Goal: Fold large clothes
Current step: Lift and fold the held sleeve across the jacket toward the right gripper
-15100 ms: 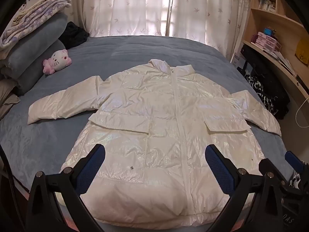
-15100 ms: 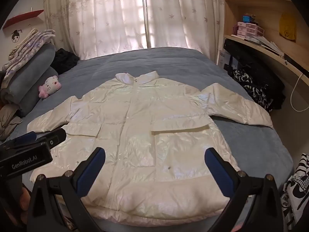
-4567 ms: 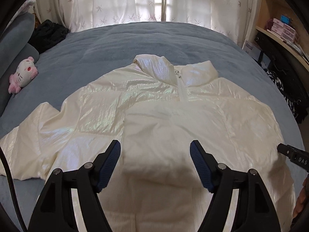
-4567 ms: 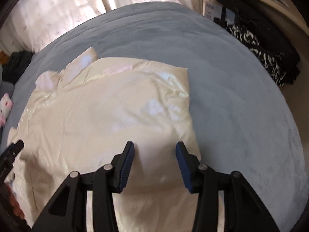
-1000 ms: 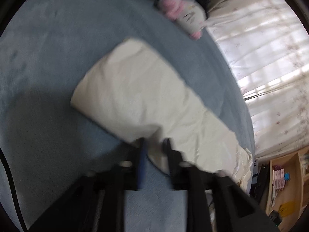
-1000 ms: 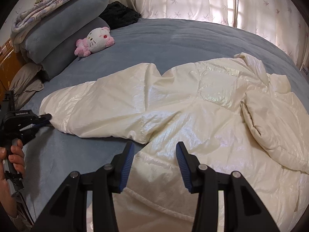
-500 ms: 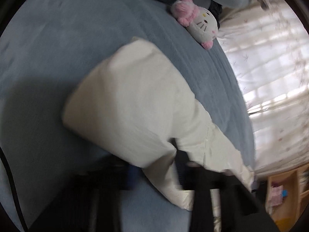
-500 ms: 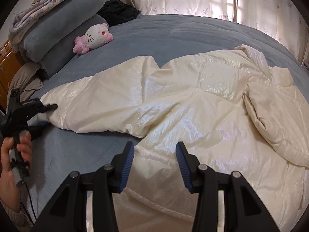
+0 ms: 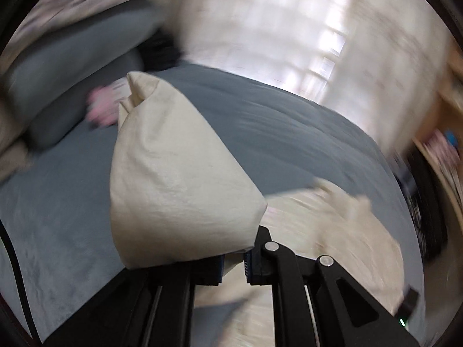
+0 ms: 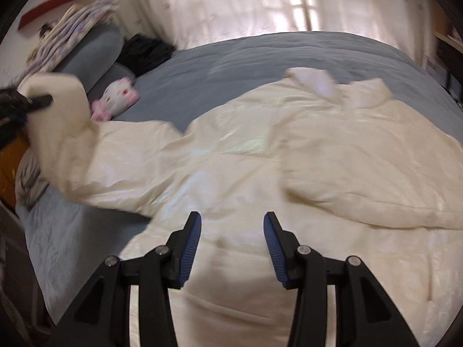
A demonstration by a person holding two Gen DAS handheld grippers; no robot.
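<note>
A cream padded jacket (image 10: 260, 173) lies spread across a grey-blue bed (image 10: 289, 55), its fold judged to be roughly half begun: one sleeve (image 10: 361, 199) already lies across the body at 3 o'clock in the right wrist view, while the other sleeve (image 9: 173, 179) is lifted clear of the bed at 9 o'clock, clamped at its cuff by the left gripper (image 9: 233, 263), whose fingers are pressed together on the fabric. The right gripper (image 10: 230, 245) hangs over the jacket's lower half with its fingers apart and holding nothing. Still to come, by the look of it, are laying the raised sleeve over the body and folding the hem up toward the collar (image 10: 338, 86). A pink-and-white plush toy (image 10: 117, 99) sits at 10 o'clock just beside the raised sleeve, with stacked pillows (image 10: 89, 49) and a dark garment (image 10: 144, 52) behind it; none lies on the jacket, though the toy is close to the sleeve's path.
</note>
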